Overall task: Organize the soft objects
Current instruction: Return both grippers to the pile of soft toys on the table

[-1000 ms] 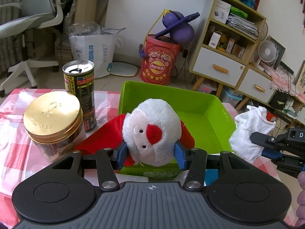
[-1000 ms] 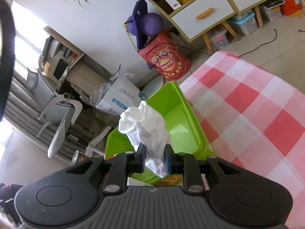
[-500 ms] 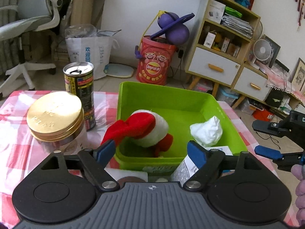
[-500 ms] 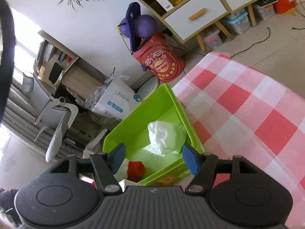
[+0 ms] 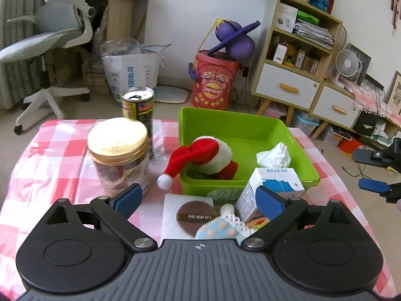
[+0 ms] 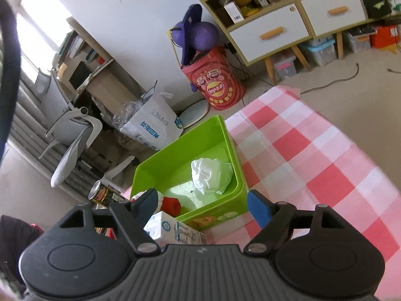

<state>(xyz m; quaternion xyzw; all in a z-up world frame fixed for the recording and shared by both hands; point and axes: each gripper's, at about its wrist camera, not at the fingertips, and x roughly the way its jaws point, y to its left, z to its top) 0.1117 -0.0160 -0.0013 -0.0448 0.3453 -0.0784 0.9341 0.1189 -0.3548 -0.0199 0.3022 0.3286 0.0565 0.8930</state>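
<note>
A Santa plush [image 5: 213, 155] lies in the green bin [image 5: 250, 125], its red hat drooping over the bin's left wall. Beside it, at the bin's right, rests a crumpled white cloth [image 5: 274, 156]. My left gripper [image 5: 198, 198] hovers short of the bin's near wall; its jaws are opening with nothing between them. A pale blue knitted piece with pink dots [image 5: 220, 228] lies just under it. From the right wrist, the white cloth [image 6: 210, 175] sits in the green bin [image 6: 175, 148]. My right gripper [image 6: 203, 203] hangs above the near rim, jaws opening and empty.
On the pink checked tablecloth [image 5: 50, 163] stand a gold-lidded jar [image 5: 117, 155] and a tall can [image 5: 137, 115] left of the bin. A milk carton [image 5: 273, 190] and a white box with a brown disc [image 5: 190, 213] sit before it. The right gripper [image 5: 373, 170] shows at the right edge.
Both grippers let go: the Santa plush and the white cloth dropped into the green bin. Both grippers then drew back and upward with their jaws spreading wider.
</note>
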